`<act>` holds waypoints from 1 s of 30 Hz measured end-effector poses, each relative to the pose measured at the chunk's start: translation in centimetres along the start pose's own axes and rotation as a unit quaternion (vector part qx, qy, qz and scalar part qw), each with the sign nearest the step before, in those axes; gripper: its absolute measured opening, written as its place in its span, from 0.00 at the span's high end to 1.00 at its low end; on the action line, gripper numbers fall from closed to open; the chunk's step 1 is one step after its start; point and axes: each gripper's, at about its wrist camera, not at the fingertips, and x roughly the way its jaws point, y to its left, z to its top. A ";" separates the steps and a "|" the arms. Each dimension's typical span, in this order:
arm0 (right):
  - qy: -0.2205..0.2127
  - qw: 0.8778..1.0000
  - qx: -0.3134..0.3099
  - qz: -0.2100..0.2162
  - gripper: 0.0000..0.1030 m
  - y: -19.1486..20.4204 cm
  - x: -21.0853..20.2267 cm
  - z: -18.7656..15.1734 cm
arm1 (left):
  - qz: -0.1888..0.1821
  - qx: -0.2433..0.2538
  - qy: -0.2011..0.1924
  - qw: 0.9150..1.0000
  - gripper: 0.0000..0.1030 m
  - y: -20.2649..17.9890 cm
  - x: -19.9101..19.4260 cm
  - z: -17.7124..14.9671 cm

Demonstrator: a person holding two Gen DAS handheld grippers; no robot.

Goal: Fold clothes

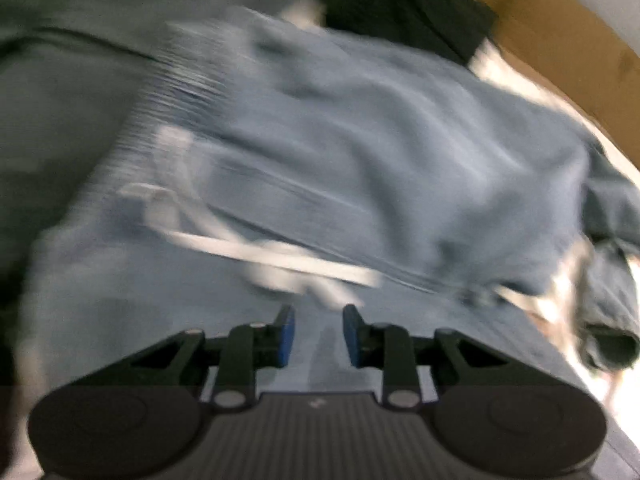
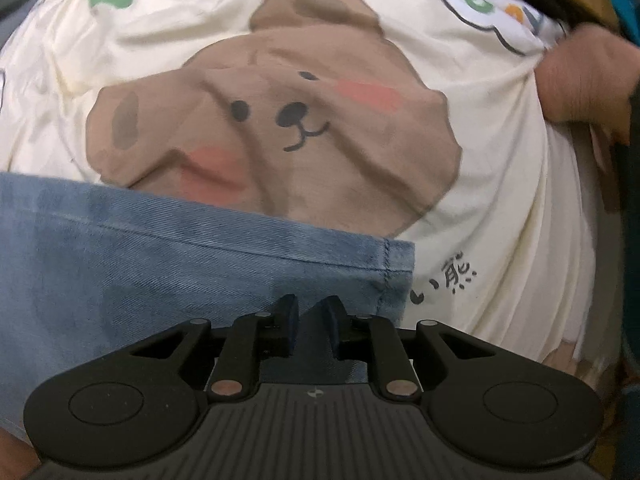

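Though soft and floppy, probably hefty: denim garment (image 2: 160,260) spread over bear-print sheet (image 2: 480,200). Best pinched at hem corner (image 2: 394,264). Left fingers (image 1: 286,334), right fingers (image 2: 289,320) slightly apart, gripping nothing.

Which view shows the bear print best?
The right wrist view: the bear print sits sharp and whole on the cream sheet, beyond the denim. The left wrist view is blurred and shows no bear, only clothing.

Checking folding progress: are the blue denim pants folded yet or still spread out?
Cannot tell for sure. The denim pants lie rumpled with the drawstring loose; the left view is blurred, and the right view shows only a hem corner flat on the bear-print sheet.
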 end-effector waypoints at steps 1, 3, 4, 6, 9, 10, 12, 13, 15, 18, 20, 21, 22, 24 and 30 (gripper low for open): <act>0.000 1.000 -0.002 0.000 0.76 0.0 -0.1 0.1 | 0.015 -0.006 -0.011 1.000 0.73 1.3 -1.0 -0.1; -0.004 1.000 0.006 0.003 0.69 -0.1 -0.5 0.2 | 0.042 -0.010 -0.022 0.999 0.73 3.0 -2.2 0.0; -0.007 1.000 0.011 0.005 0.68 -0.1 -0.7 0.3 | 0.055 -0.012 -0.027 0.998 0.73 3.9 -2.8 0.0; -0.012 1.000 0.020 0.008 0.68 -0.2 -1.1 0.5 | 0.077 -0.019 -0.029 0.996 0.73 5.5 -3.6 -0.1; -0.020 1.000 0.016 0.013 0.68 0.5 -1.6 0.8 | 0.087 -0.030 -0.022 0.996 0.73 7.4 -3.9 -0.6; -0.023 1.000 0.013 0.015 0.68 0.8 -1.8 0.8 | 0.093 -0.031 -0.019 0.995 0.73 7.7 -3.9 -0.7; -0.031 0.999 0.006 0.017 0.68 1.5 -2.1 0.8 | 0.098 -0.038 -0.011 0.994 0.74 8.4 -3.3 -1.0; -0.034 0.999 0.004 0.018 0.68 1.8 -2.3 0.8 | 0.099 -0.043 -0.007 0.994 0.74 8.7 -2.9 -1.2; -0.034 0.999 0.004 0.021 0.68 2.4 -2.5 0.7 | 0.102 -0.047 -0.007 0.994 0.77 9.1 -2.0 -1.5; -0.029 0.999 -0.008 0.020 0.68 3.5 -2.6 0.4 | 0.108 -0.055 -0.005 0.993 0.80 9.8 -0.5 -1.7; -0.025 0.999 -0.017 0.020 0.67 4.2 -2.5 0.3 | 0.119 -0.075 0.008 0.990 0.84 10.9 0.8 -1.9; -0.023 0.999 -0.019 0.021 0.67 4.5 -2.5 0.2 | 0.123 -0.089 0.013 0.988 0.89 11.6 1.5 -2.0; -0.020 0.999 -0.021 0.021 0.67 4.8 -2.5 0.1 | 0.126 -0.101 0.018 0.987 0.95 12.4 2.1 -2.2; -0.014 0.999 -0.022 0.022 0.67 5.4 -2.4 0.1 | 0.130 -0.123 0.025 0.983 0.97 13.8 3.3 -2.5; -0.005 0.998 -0.047 0.028 0.62 7.5 -2.2 0.0 | 0.135 -0.164 0.029 0.977 0.97 16.3 4.3 -2.5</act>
